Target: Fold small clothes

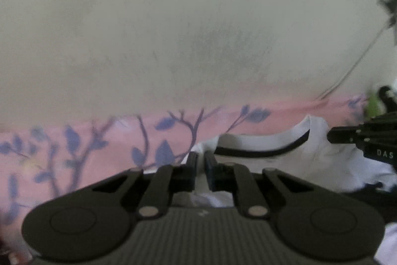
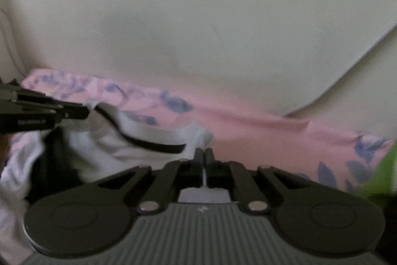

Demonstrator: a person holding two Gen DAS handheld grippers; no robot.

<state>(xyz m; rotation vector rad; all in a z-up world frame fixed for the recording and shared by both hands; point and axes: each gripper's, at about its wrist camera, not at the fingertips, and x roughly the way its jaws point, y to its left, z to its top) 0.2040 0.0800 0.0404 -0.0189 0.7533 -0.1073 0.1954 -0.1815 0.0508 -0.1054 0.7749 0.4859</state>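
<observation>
A small white shirt (image 1: 297,160) with a black-trimmed neckline lies on a pink bedsheet with blue leaf print (image 1: 99,148). My left gripper (image 1: 201,158) is shut on the shirt's shoulder edge left of the neckline. My right gripper (image 2: 204,155) is shut on the shirt (image 2: 139,140) at the other shoulder, right of the neckline. Each gripper shows in the other's view: the right one at the right edge (image 1: 332,135), the left one at the left edge (image 2: 84,112). Both frames are blurred.
A pale wall (image 1: 198,29) rises just behind the sheet (image 2: 260,135). A thin cable (image 1: 352,66) hangs on the wall at the right. Something bright green (image 2: 382,173) sits at the far right on the sheet.
</observation>
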